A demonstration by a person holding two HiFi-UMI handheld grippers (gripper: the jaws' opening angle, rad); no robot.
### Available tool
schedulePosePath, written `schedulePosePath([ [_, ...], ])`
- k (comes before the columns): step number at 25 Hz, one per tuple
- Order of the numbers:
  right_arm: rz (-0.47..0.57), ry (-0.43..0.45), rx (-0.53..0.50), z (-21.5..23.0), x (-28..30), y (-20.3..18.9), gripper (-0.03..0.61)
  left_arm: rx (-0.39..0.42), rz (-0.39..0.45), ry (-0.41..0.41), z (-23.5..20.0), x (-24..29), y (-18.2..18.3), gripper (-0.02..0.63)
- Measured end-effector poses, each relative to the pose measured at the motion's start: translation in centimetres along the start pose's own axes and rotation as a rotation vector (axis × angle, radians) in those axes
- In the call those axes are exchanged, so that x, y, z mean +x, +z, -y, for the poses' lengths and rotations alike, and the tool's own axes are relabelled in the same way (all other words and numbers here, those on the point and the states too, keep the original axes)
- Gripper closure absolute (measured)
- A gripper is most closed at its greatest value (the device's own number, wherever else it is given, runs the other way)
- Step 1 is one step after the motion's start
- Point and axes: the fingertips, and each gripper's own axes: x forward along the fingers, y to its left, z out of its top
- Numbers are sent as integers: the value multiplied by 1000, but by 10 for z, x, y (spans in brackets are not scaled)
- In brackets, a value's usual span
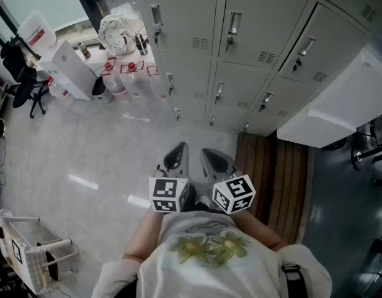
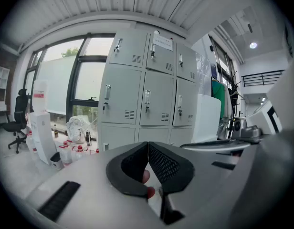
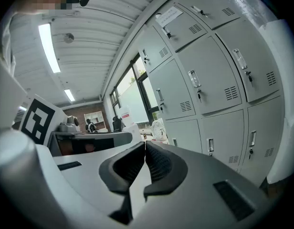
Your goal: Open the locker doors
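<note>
Left gripper and right gripper both closed, empty, held well short of the lockers; doors closed.

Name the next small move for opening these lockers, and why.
Probably bring the right gripper forward toward a locker handle and open its fingers: all the lockers look closed, and it and the left gripper are shut, well short of them.

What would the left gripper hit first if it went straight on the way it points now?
Probably the bottom-row locker door. The left gripper, jaws shut, lines up with it, and the floor between them shows nothing in the way. Depth is unclear, so it could touch the floor just short of the door.
</note>
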Motion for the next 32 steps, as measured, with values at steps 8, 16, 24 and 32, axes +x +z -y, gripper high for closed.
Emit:
schedulePosePath([
  [8,-17,15,1,-3,10,-5,546,5,-11,-14,-9,10,-11,583],
  [16,-35,14,-24,13,65,1,545,-29,-42,-36,-50,61,-14,583],
  [24,-42,-10,-46,35,156,19,545,-36,-65,-48,-122,122,1,583],
  [32,-60,-13,-64,38,236,25,543,-17,-82,-57,-187,161,10,583],
])
